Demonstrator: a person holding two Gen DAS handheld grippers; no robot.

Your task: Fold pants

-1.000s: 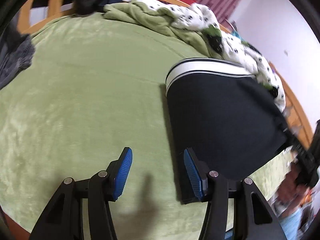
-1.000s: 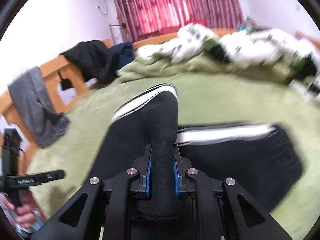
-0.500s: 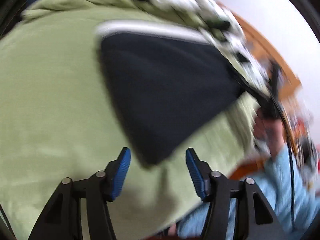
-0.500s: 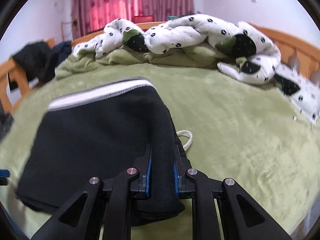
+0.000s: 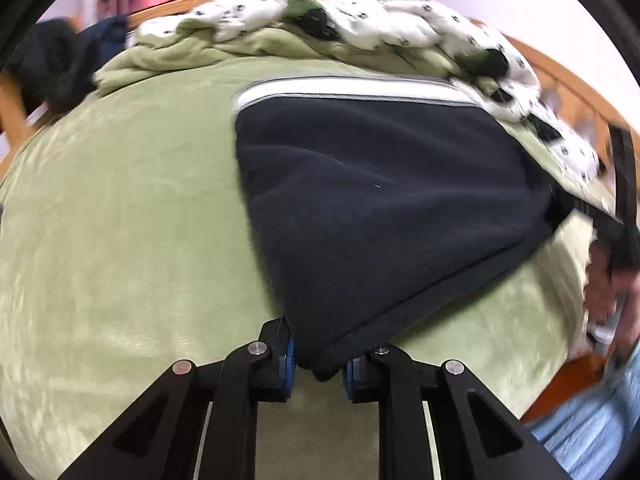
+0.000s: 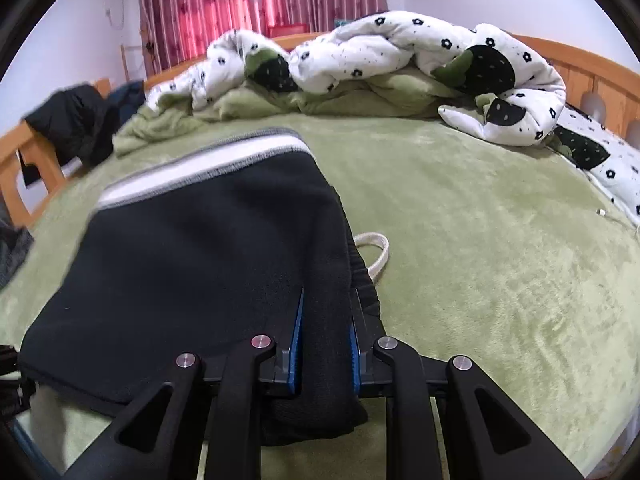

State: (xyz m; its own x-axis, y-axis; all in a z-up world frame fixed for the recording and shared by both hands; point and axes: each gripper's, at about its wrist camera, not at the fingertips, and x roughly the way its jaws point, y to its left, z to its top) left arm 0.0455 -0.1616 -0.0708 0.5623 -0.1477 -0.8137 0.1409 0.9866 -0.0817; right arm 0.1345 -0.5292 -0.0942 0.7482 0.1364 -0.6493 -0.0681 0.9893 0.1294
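The folded black pants lie flat on the green bed cover, their white-and-grey striped band at the far edge, toward the heaped white flowered quilt along the head of the bed. The left gripper has its blue-padded fingers drawn in on the near corner of the pants, the cloth pinched between them. The right gripper is clamped tight on a thick bunched fold at the pants' right edge, with a lump of fabric hanging out below the fingers. To the left of the pants the cover runs bare up to the wooden bed frame, where dark clothes hang; to the right it lies open up to the quilt and the wooden headboard. A white cord loop pokes out from under the right edge of the pants. In the left wrist view the right side is blurred: the other gripper and the hand holding it are smeared, and the bed's near edge is cut off by the lens rim. How many layers the fold holds cannot be told.
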